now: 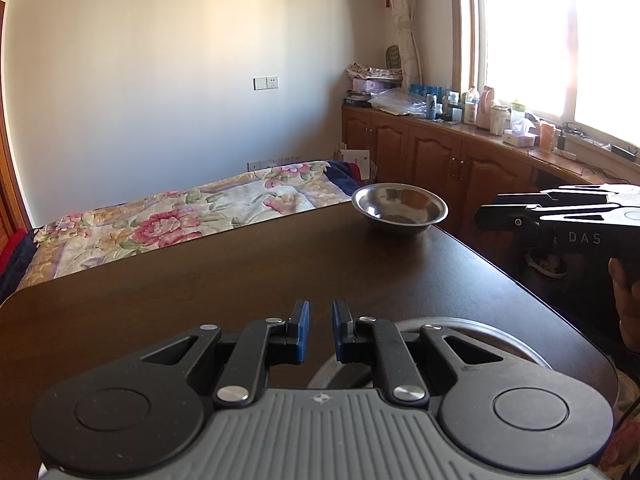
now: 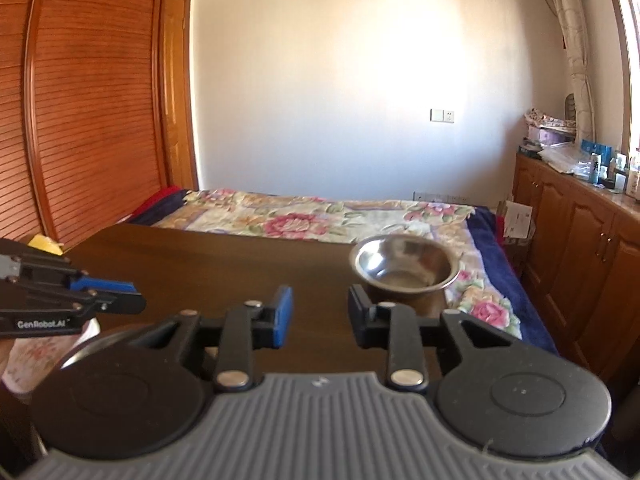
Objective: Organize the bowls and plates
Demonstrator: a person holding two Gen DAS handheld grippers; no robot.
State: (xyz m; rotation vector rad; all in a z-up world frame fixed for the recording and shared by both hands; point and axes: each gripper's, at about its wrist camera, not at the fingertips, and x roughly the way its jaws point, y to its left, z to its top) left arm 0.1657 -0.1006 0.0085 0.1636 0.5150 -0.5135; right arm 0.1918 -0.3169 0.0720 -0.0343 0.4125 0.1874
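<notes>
While the steel bowl sat at the table's far edge, left gripper hung nearly closed and empty, right gripper parted, empty.

Silver bowl, floral bedspread

Plate sat just behind the left gripper fingers, mostly hidden by its body; only a rim arc showed. Right gripper, off to the fingers' right, was cut by the pic edge, its tips not visible. Hand cut off too. Bottles far beyond the fingers: labels too small to read.
</notes>
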